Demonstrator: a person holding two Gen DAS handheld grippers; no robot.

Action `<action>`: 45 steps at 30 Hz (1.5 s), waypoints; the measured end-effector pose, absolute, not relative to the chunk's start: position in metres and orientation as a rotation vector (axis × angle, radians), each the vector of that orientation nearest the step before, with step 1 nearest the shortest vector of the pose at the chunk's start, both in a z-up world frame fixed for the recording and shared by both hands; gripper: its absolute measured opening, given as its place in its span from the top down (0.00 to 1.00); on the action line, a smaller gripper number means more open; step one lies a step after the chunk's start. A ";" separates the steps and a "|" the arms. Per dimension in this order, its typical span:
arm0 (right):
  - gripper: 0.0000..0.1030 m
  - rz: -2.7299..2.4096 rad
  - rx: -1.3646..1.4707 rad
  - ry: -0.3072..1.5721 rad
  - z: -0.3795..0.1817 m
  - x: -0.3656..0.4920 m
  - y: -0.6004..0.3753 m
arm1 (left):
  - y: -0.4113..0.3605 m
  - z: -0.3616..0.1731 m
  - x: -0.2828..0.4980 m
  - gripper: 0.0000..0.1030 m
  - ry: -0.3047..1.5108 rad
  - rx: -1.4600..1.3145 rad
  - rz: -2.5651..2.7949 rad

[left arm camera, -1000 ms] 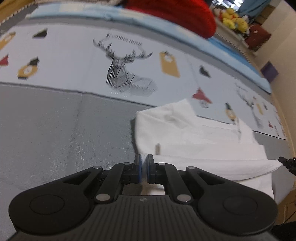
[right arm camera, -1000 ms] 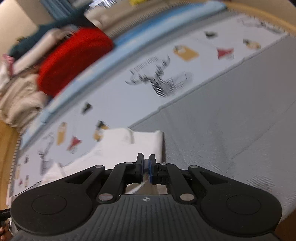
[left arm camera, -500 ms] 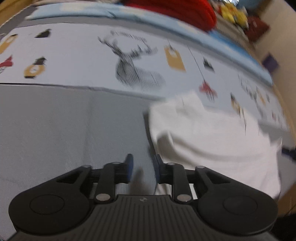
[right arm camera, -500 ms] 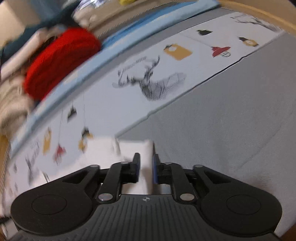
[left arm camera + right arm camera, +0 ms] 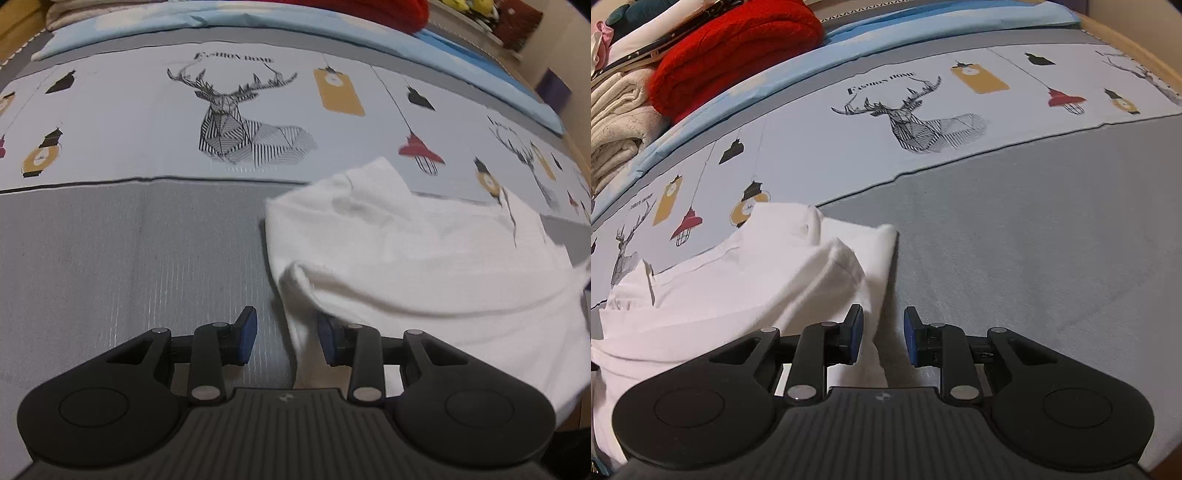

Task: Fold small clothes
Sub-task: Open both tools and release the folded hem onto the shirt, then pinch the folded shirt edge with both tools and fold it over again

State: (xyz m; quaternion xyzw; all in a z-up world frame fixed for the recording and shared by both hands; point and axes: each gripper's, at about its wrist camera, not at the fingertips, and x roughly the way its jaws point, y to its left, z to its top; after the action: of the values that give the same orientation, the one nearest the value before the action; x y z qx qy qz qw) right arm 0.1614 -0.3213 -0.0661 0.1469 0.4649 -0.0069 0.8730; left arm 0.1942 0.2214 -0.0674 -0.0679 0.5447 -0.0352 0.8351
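A: Both claws, clamped a second ago, are opening; the left claw (image 5: 286, 334) and right claw (image 5: 882, 334) straddle the folded white cotton garment's (image 5: 424, 258) edge, gripping nothing.

B: It lies on the grey bedsheet (image 5: 1034, 240). Advise withdrawing cleanly, then smoothing.

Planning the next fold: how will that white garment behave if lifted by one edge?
The white garment will probably hang limp: its folded layer already sags in soft curves. It looks thin and light. It likely drags rather than slides on the textured grey sheet.

The white garment (image 5: 424, 266) ran off the left-wrist picture's right edge, its near hem hidden behind the left gripper (image 5: 287, 338), and its folded corner looked slightly blurred.
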 end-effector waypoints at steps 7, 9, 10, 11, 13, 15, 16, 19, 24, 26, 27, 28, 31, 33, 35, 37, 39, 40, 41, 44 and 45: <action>0.77 0.001 0.318 0.975 -0.070 0.193 -0.310 | 0.221 -0.070 0.219 0.94 1.144 -0.205 -0.074; 0.94 0.003 0.323 0.976 -0.071 0.201 -0.308 | 0.219 -0.066 0.223 0.96 1.120 -0.205 -0.095; 0.95 0.003 0.331 0.967 -0.070 0.204 -0.308 | 0.220 -0.061 0.225 0.96 1.084 -0.197 -0.082; 0.95 -0.004 0.340 0.950 -0.069 0.207 -0.308 | 0.222 -0.055 0.226 0.96 1.046 -0.202 -0.064; 0.96 -0.029 0.363 0.888 -0.061 0.212 -0.308 | 0.228 -0.044 0.228 0.96 0.961 -0.239 -0.032; 0.96 -0.050 0.408 0.820 -0.054 0.217 -0.310 | 0.228 -0.038 0.231 0.96 0.904 -0.210 -0.008; 0.96 -0.062 0.416 0.789 -0.050 0.219 -0.310 | 0.227 -0.036 0.234 0.96 0.878 -0.184 0.002; 0.96 -0.094 0.425 0.720 -0.045 0.229 -0.306 | 0.227 -0.040 0.245 0.96 0.871 -0.166 0.023; 0.95 -0.152 0.406 0.788 -0.059 0.250 -0.298 | 0.225 -0.062 0.263 0.96 0.965 -0.165 0.056; 0.95 -0.162 0.398 0.801 -0.063 0.255 -0.296 | 0.226 -0.063 0.264 0.96 0.956 -0.179 0.060; 0.95 -0.165 0.394 0.800 -0.064 0.256 -0.295 | 0.228 -0.062 0.264 0.96 0.949 -0.195 0.059; 0.95 -0.166 0.395 0.796 -0.064 0.255 -0.295 | 0.229 -0.062 0.264 0.96 0.949 -0.213 0.053; 0.95 -0.178 0.373 0.815 -0.066 0.255 -0.294 | 0.232 -0.067 0.263 0.91 0.998 -0.226 0.053; 0.93 -0.204 0.357 0.873 -0.073 0.254 -0.297 | 0.236 -0.062 0.257 0.87 0.989 -0.239 0.061; 0.91 -0.248 0.352 0.895 -0.074 0.247 -0.304 | 0.242 -0.055 0.249 0.87 0.974 -0.273 0.034; 0.91 -0.247 0.382 0.869 -0.066 0.236 -0.316 | 0.244 -0.053 0.241 0.87 0.995 -0.307 -0.014; 0.91 -0.204 0.389 0.869 -0.061 0.224 -0.321 | 0.241 -0.055 0.232 0.87 1.038 -0.305 -0.064; 0.91 -0.163 0.391 0.890 -0.060 0.218 -0.323 | 0.238 -0.057 0.226 0.87 1.072 -0.296 -0.096; 0.91 -0.115 0.395 0.920 -0.062 0.212 -0.324 | 0.235 -0.058 0.220 0.85 1.102 -0.289 -0.121; 0.91 0.011 0.379 1.004 -0.066 0.194 -0.320 | 0.226 -0.064 0.200 0.71 1.190 -0.270 -0.192; 0.91 0.052 0.366 1.030 -0.067 0.185 -0.316 | 0.222 -0.067 0.191 0.70 1.215 -0.251 -0.207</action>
State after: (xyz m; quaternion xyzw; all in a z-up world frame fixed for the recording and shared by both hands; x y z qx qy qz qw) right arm 0.1848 -0.3164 -0.0674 0.1742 0.4896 0.0248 0.8540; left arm 0.1913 0.2217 -0.0666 -0.1173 0.5683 -0.0966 0.8087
